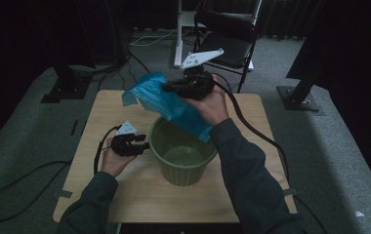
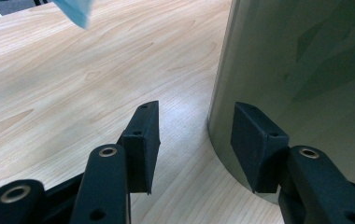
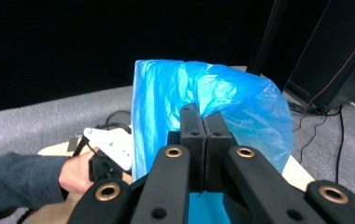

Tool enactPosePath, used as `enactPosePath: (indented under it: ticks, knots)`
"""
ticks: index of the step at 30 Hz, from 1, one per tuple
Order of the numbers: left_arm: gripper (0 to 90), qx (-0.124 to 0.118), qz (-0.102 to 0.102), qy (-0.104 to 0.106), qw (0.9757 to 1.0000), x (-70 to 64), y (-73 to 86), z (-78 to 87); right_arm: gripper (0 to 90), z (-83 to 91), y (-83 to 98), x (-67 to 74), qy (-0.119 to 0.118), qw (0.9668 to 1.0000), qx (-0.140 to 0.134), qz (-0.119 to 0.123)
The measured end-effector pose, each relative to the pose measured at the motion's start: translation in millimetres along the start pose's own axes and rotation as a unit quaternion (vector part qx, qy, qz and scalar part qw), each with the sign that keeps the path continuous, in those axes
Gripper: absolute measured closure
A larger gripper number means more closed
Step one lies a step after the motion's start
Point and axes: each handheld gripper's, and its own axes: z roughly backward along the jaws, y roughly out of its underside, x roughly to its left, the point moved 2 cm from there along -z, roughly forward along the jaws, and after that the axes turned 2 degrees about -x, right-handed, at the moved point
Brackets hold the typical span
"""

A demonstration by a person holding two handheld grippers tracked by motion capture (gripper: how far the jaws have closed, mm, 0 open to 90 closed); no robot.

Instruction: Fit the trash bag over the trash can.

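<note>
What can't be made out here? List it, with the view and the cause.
- Lower end of the blue bag: high view, it dips behind the green bin rim; whether it touches inside is unclear.
- Bag in the right gripper: right gripper view, the jaws cover where it is pinched.
- Left gripper: left gripper view, one pad sits before the bin wall; contact cannot be told.
- Bin's base: left gripper view, cut off by the edge.
</note>
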Motion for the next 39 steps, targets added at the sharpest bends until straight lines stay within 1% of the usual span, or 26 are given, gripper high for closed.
enactPosePath:
  ticks: [12,13,16,18,20,22,23,24,26,27,28,33,36,39]
  knots:
    - [52.1,-0.01,0.0,-0.003,0.9999,0.4,-1.8,5.6,89.4,-17.5,14.9,7.5,0.004,0.9993,0.034,0.013]
    - [52.1,-0.01,0.0,-0.003,0.9999,0.7,-1.8,6.0,89.4,-18.4,16.9,7.0,0.001,0.9994,0.033,0.012]
    - [52.1,-0.012,0.001,-0.006,0.9999,1.4,-2.0,7.6,89.4,-17.4,25.5,3.1,-0.002,0.9996,0.027,-0.002]
    - [52.1,-0.015,0.003,-0.007,0.9999,1.7,-2.5,8.6,89.4,-16.8,31.4,1.0,0.001,0.9994,0.035,-0.005]
    - [52.1,-0.018,0.004,-0.009,0.9998,1.7,-3.3,10.2,89.4,-15.9,34.8,0.3,0.001,0.9993,0.036,-0.006]
    - [52.1,-0.021,0.003,-0.012,0.9997,1.6,-4.4,12.4,89.4,-13.8,38.5,-1.0,-0.006,0.9995,0.027,-0.013]
    - [52.1,-0.024,0.003,-0.013,0.9996,1.3,-5.1,13.8,89.4,-13.5,41.0,-1.9,-0.004,0.9994,0.029,-0.017]
    - [52.0,-0.026,0.002,-0.015,0.9995,1.2,-5.8,15.4,89.4,-13.9,43.7,-2.4,0.0,0.9993,0.034,-0.014]
    - [52.0,-0.03,0.002,-0.015,0.9995,1.0,-6.7,17.2,89.4,-14.3,46.2,-2.7,0.0,0.9992,0.037,-0.014]
    - [52.0,-0.038,0.003,-0.017,0.9991,0.6,-8.8,21.3,89.4,-14.3,48.7,-2.9,0.0,0.9991,0.039,-0.014]
    - [51.7,-0.043,0.004,-0.019,0.9989,0.7,-9.9,23.5,89.4,-13.3,54.3,-5.2,-0.003,0.9991,0.035,-0.023]
    - [51.3,-0.061,0.01,-0.035,0.9975,1.8,-15.6,32.4,89.4,-10.4,70.7,-16.2,-0.015,0.998,0.025,-0.057]
    - [51.1,-0.069,0.011,-0.039,0.9968,2.9,-20.6,35.7,89.4,-9.7,78.5,-19.2,-0.02,0.9972,0.023,-0.069]
    - [51.0,-0.07,0.007,-0.041,0.9966,3.1,-27.1,37.6,89.3,-9.8,82.8,-21.1,-0.025,0.9965,0.022,-0.077]
